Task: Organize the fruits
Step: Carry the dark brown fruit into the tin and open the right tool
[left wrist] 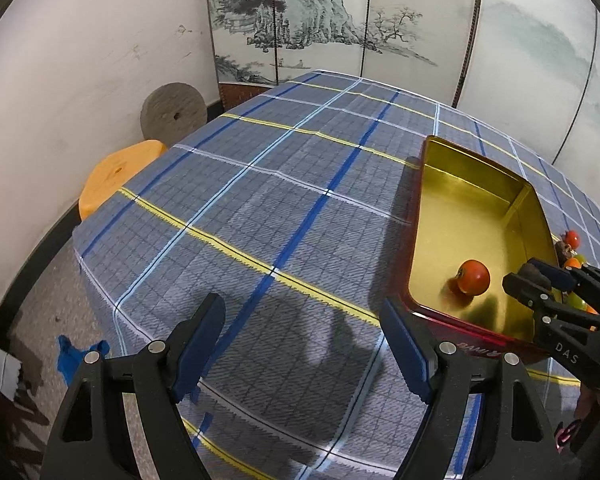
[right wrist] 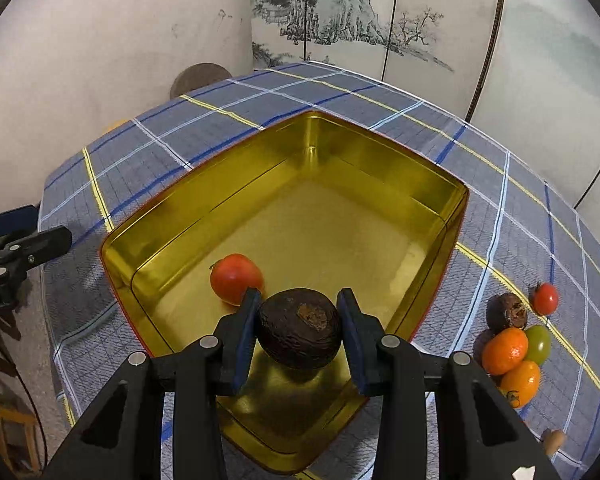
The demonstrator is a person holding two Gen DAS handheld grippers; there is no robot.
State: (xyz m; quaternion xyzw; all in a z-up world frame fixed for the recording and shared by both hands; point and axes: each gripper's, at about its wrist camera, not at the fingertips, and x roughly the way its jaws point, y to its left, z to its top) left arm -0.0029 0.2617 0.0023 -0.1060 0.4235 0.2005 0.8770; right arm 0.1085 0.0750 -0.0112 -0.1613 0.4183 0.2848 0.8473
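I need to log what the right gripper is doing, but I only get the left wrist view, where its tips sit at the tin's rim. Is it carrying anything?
Observer: Yes. The right gripper is shut on a dark brown fruit, held over the gold tin.
Operator: Is the tin empty apart from the red fruit I see?
Observer: Yes, only that red fruit lies on its floor, just left of the held one.
Operator: How much is left outside?
Observer: Five pieces in a cluster on the cloth right of the tin: another brown fruit, a small red one, two orange ones and a green one.
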